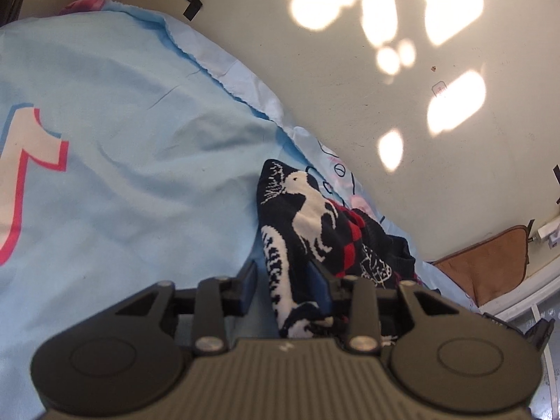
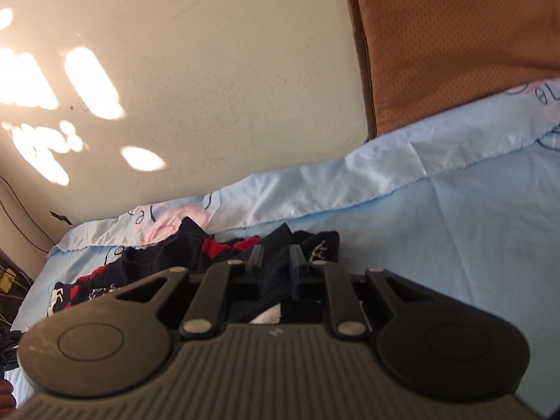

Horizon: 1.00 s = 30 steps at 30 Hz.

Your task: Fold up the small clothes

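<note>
The left gripper [image 1: 285,273] has its jaws spread fairly wide, with a fold of the dark patterned garment [image 1: 308,224] lying between them; whether the far finger is pressing the cloth cannot be told. The right gripper [image 2: 276,262] has its jaws narrow and closed on a dark edge of the same garment, which bunches up between the fingers. The garment, navy with white animal figures and red checks, lies crumpled on the light blue bedsheet [image 1: 140,161], close to the cream wall [image 2: 217,70], with a brown cushion [image 2: 455,35] standing at the end of the bed. The step in hand looks like getting hold of two edges so the piece can be spread flat before folding. To do it well, the left jaws should close on a single layer near a corner, then both hands should draw apart evenly and low over the sheet, so the knit neither stretches nor drags the bedding.
</note>
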Each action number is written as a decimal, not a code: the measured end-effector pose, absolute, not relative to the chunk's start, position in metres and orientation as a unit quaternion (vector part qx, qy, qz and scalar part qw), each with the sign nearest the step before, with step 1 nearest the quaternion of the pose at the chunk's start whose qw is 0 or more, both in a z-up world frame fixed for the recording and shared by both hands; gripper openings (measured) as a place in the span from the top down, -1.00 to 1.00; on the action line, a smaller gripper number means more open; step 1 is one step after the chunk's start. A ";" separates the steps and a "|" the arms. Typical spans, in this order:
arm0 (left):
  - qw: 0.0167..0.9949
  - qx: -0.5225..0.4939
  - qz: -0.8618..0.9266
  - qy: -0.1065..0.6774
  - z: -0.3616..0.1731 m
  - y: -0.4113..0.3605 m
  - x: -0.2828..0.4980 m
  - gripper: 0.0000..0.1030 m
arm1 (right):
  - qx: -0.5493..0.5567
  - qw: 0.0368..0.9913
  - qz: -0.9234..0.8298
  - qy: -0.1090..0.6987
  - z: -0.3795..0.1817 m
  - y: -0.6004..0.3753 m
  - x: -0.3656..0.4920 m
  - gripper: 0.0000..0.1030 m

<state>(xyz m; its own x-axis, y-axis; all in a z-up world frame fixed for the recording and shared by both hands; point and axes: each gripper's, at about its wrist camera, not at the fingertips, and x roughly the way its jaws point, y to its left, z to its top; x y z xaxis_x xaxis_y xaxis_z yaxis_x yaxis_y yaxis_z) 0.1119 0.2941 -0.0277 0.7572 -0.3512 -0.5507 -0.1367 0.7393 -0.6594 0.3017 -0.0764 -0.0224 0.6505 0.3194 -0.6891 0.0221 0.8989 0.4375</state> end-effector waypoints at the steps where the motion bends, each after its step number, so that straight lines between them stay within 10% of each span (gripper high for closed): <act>1: 0.869 -0.352 -0.062 0.342 -0.027 0.293 0.112 0.21 | 0.206 0.882 0.081 0.417 -0.029 -0.074 0.311 0.59; 6: 0.870 -0.344 -0.064 0.346 -0.027 0.286 0.115 0.20 | 0.146 0.912 0.075 0.377 -0.014 -0.065 0.302 0.92; 23: 0.898 -0.302 -0.064 0.313 0.000 0.281 0.094 0.12 | 0.167 0.925 0.091 0.328 0.014 -0.080 0.237 0.79; 30: 0.891 -0.315 -0.141 0.296 0.010 0.254 0.099 0.12 | 0.237 0.829 0.262 0.434 -0.017 0.012 0.297 0.80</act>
